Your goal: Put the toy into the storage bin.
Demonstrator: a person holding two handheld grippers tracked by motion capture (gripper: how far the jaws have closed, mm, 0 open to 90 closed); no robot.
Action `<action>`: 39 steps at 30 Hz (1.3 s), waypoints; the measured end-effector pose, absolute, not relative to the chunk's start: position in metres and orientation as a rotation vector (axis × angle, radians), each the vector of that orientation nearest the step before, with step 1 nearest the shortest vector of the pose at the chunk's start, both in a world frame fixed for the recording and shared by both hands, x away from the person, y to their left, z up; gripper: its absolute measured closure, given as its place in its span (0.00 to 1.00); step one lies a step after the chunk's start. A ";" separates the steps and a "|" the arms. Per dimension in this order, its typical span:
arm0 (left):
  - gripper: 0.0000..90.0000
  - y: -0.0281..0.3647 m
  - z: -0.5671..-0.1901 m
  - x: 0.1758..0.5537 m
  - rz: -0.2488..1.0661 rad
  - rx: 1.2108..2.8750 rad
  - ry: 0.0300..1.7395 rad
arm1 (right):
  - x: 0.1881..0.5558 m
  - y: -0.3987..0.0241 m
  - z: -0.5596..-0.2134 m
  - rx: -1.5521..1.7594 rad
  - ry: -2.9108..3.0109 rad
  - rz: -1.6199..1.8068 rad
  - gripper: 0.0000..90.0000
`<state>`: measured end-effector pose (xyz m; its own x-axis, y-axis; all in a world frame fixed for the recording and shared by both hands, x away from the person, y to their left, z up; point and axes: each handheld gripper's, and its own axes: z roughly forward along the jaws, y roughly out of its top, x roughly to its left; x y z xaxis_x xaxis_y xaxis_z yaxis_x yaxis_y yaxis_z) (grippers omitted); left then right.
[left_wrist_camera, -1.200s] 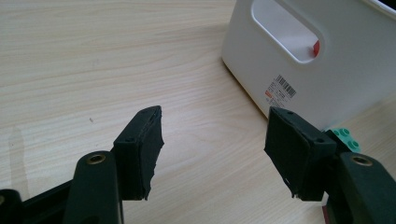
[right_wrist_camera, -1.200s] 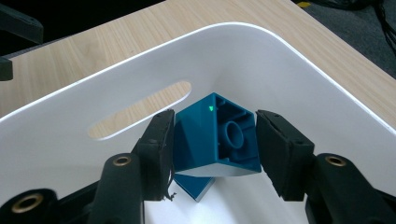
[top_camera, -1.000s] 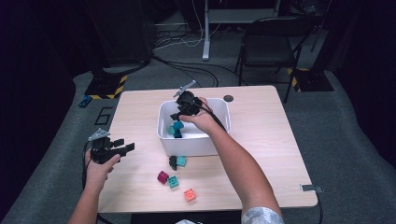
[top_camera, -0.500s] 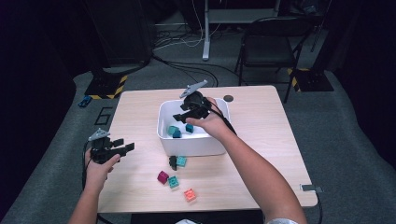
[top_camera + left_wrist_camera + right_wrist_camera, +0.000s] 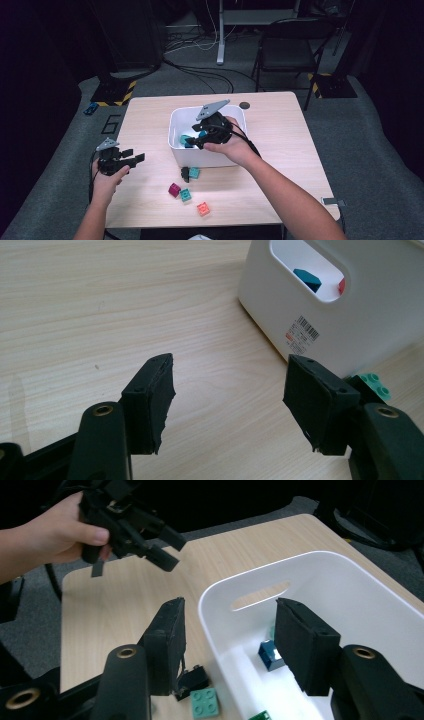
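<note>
A white bin (image 5: 210,156) stands mid-table with a teal block (image 5: 187,139) and a blue block (image 5: 272,655) inside. My right gripper (image 5: 193,143) hovers over the bin's near left rim (image 5: 215,592). It is open, its jaws having just closed a little with nothing between them. Four loose blocks lie in front of the bin: a teal-and-black pair (image 5: 190,173), a magenta one (image 5: 174,189), a teal one (image 5: 186,194) and an orange one (image 5: 203,208). My left gripper (image 5: 133,157) floats open and empty at the table's left, aimed at the bin (image 5: 325,330).
Bare wood spreads left of the bin (image 5: 100,300) and along the right side of the table. A small dark disc (image 5: 244,105) sits near the far edge. Beyond the table are a chair (image 5: 290,50), floor cables and dark equipment.
My right gripper has lifted out of the bin and drifted toward its near rim, empty. The left gripper has held still.
</note>
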<state>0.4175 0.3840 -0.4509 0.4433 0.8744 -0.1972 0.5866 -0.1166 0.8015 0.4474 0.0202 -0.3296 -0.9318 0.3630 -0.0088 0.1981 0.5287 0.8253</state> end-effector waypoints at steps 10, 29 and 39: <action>0.40 0.383 -0.451 0.419 0.415 1.795 1.246 | 0.422 0.008 -0.347 0.468 2.602 1.405 0.52; 0.40 0.379 -0.452 0.422 0.403 1.827 1.242 | 0.379 0.000 -0.427 0.386 2.706 1.397 0.52; 0.40 0.379 -0.453 0.422 0.402 1.826 1.246 | 0.366 0.000 -0.461 0.360 2.732 1.377 0.52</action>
<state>0.4216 0.3789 -0.4532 0.4480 0.8723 -0.1961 0.5929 -0.1257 0.7954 0.3662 0.0004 -0.4611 -0.9709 0.2343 0.0503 0.1798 0.5737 0.7991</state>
